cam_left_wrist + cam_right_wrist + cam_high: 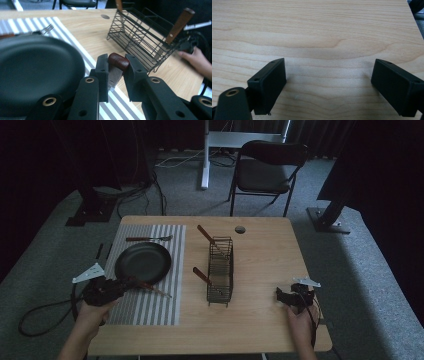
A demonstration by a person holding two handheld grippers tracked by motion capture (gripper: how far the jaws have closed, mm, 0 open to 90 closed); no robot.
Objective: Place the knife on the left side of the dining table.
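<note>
A dim room, a wooden surface with a striped mat. The left claw is clamped on a knife beside the black pan — apparently by its handle end. The right claw rests spread apart, empty. Gripped so far back, the knife could pivot and slip before reaching the wire rack.

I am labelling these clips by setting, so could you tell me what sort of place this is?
Probably a lab or recording room, not a kitchen: the wooden table stands on grey carpet, with loose cables and a folding chair behind.
</note>
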